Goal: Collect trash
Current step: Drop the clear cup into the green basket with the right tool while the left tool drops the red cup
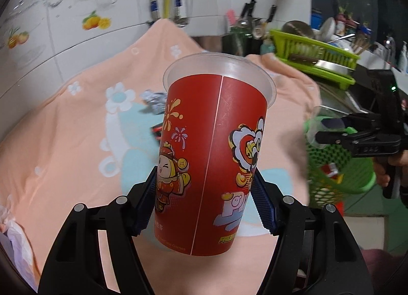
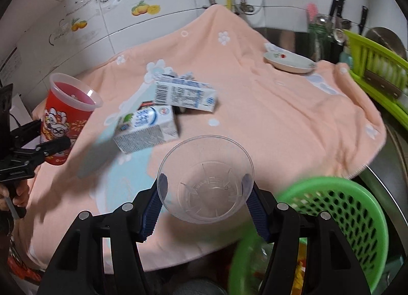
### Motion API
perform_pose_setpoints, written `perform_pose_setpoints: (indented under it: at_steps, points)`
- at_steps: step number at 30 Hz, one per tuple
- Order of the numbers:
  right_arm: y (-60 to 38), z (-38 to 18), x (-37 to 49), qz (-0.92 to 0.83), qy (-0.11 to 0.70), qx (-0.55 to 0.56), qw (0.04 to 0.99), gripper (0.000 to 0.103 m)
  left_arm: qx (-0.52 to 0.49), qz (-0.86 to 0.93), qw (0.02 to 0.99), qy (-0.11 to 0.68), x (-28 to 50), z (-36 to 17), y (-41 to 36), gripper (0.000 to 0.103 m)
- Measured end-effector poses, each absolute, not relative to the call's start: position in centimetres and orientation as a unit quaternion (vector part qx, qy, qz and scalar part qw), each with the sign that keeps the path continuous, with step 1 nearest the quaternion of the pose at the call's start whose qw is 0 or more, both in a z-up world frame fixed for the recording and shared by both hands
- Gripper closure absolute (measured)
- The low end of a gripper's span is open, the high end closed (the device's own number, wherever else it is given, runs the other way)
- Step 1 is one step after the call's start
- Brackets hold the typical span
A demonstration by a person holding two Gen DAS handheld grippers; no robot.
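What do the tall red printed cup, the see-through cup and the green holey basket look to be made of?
Tall red printed cup: likely frosted plastic under a matte printed sleeve; its translucent rim shows.
See-through cup: clear, glossy thin plastic; moulded ribs show through its base.
Green holey basket: moulded plastic, by its uniform perforations.

Two cartons [image 2: 163,111] lying side by side mid-cloth [image 2: 267,116] on the table, a saucer [image 2: 289,62] at the cloth's far right edge with a dish rack [image 2: 377,70] beyond it. Printed cup [image 2: 66,116] lifted at the left, clear cup [image 2: 205,180] lifted nearer the front. Mesh basket [image 2: 339,208] off the cloth's front right corner, just right of the clear cup.
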State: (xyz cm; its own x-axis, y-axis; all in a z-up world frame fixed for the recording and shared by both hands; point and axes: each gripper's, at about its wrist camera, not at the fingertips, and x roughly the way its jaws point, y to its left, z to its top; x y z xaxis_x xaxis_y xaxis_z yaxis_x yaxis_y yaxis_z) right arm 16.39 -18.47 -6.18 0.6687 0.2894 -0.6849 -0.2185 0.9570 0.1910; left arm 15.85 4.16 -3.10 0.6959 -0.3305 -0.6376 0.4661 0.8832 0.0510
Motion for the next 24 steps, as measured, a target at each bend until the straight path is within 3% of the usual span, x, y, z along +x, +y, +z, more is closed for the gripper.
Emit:
perform_pose_setpoints:
  at_steps: [24]
  points:
    - [-33.6, -11.5, 7.8, -0.007, 0.435, 0.091, 0.896, 0.043, 0.124, -0.367, 0.863, 0.325, 11.4, -5.4, -14.0, 0.036]
